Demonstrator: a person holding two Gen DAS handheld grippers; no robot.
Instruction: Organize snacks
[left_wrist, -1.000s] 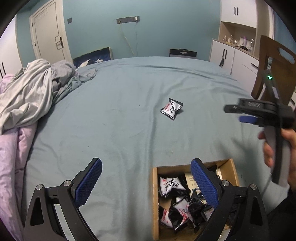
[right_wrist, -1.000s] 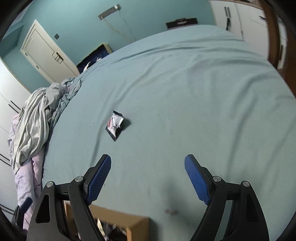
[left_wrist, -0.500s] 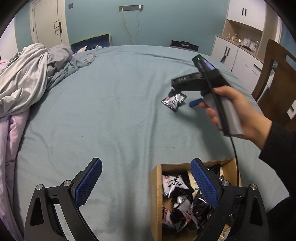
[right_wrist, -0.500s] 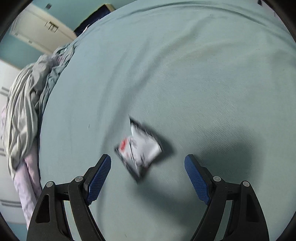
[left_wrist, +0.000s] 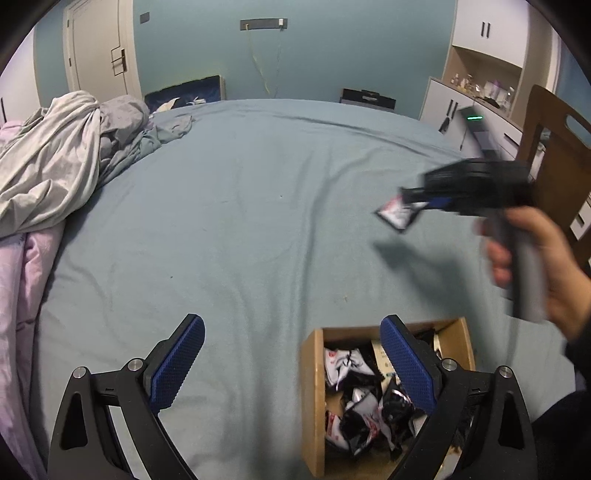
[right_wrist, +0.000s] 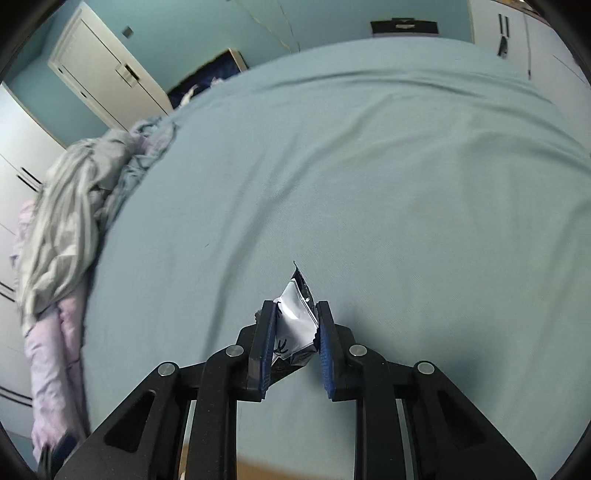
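My right gripper is shut on a black-and-white snack packet and holds it above the blue-green bed sheet. In the left wrist view the same gripper shows blurred at the right, with the packet hanging from its tips above the bed. My left gripper is open and empty. It hovers by a wooden box that holds several black-and-white snack packets; its right finger is over the box.
A pile of grey and pink bedding lies at the left side of the bed. A wooden chair and white cabinets stand at the right. A door is at the back left.
My right gripper has closed on the snack packet, lifted it off the sheet and moved it right and nearer, toward the box. The left gripper has stayed open by the box.
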